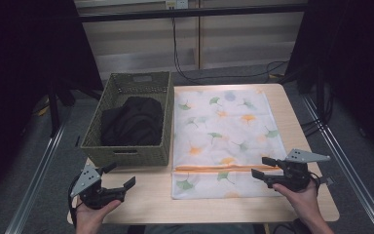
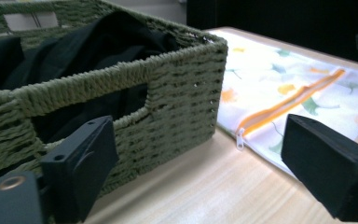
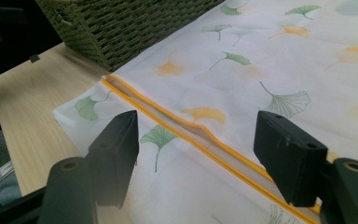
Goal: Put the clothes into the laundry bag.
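A white laundry bag (image 1: pixel 221 139) printed with green and orange leaves lies flat on the right half of the table; its orange zipper (image 1: pixel 219 168) runs across near the front edge. A green woven basket (image 1: pixel 131 146) to its left holds black clothing (image 1: pixel 131 122). My left gripper (image 1: pixel 122 175) hovers open near the table's front left, just before the basket (image 2: pixel 177 107), nothing between its jaws. My right gripper (image 1: pixel 263 166) stands open at the bag's front right edge, over the zipper (image 3: pixel 200 135), jaws apart above the fabric (image 3: pixel 270 60).
The light wooden table (image 1: pixel 151 195) has bare wood in front of the basket. Dark curtains flank both sides, metal rails run along the floor, and cables hang from the back wall.
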The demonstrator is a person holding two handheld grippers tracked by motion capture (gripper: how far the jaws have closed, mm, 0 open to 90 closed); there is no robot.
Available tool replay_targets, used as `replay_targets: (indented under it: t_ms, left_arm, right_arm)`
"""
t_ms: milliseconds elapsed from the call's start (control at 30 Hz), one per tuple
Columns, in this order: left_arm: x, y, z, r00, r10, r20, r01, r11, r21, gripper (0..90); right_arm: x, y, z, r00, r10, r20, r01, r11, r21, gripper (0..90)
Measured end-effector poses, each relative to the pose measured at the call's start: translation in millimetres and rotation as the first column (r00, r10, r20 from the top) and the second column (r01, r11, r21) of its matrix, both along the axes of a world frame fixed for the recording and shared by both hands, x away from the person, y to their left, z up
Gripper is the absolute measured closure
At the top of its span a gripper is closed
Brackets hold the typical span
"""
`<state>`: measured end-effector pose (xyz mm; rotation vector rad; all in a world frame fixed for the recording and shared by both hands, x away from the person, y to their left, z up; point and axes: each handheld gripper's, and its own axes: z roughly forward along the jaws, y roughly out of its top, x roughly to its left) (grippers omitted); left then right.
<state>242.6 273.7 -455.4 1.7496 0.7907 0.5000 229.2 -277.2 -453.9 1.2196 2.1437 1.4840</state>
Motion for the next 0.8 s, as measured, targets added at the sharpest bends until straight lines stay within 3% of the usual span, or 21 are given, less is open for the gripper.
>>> replay_targets:
  t_ms: [67, 100, 333, 467, 533, 633, 800]
  left_arm:
    - [-0.4, -1.3, -0.1, 1.0000, 0.005, -0.006, -0.005, 0.9993, 0.038, 9.9]
    - [-0.4, -1.5, -0.7, 0.9999, -0.001, -0.014, 0.001, 0.9997, 0.023, 9.9]
    - [-2.7, -3.1, -0.3, 0.9997, 0.005, -0.023, -0.004, 0.9994, 0.035, 9.8]
    - [-1.2, -5.7, 0.6, 0.9999, -0.003, -0.016, 0.003, 0.9991, 0.043, 9.8]
    - [-0.5, -6.7, -0.3, 0.9997, -0.004, -0.024, 0.005, 0.9991, 0.041, 9.9]
    - [0.4, -7.5, -1.3, 0.9991, -0.014, -0.041, 0.016, 0.9988, 0.047, 9.8]
    - [-3.7, -9.8, 0.3, 0.9994, -0.029, -0.018, 0.031, 0.9970, 0.071, 9.9]
  right_arm:
    - [1.0, -0.4, -0.4, 1.0000, -0.004, -0.005, 0.004, 1.000, 0.004, 31.1]
    - [2.0, -0.7, -0.8, 0.9999, -0.008, -0.011, 0.008, 1.000, 0.003, 31.1]
    - [7.2, 0.2, -0.9, 0.9992, 0.009, -0.038, -0.008, 1.000, 0.018, 37.2]
    - [16.9, 8.2, -3.5, 0.9963, 0.054, -0.068, -0.054, 0.999, -0.002, 41.3]
    - [24.1, 16.5, -4.1, 0.9936, 0.091, -0.067, -0.094, 0.995, -0.040, 42.4]
    - [30.4, 21.7, -3.6, 0.9930, 0.102, -0.061, -0.105, 0.993, -0.056, 43.3]
    - [49.5, 38.4, -2.7, 0.9891, 0.129, -0.072, -0.134, 0.988, -0.080, 45.6]
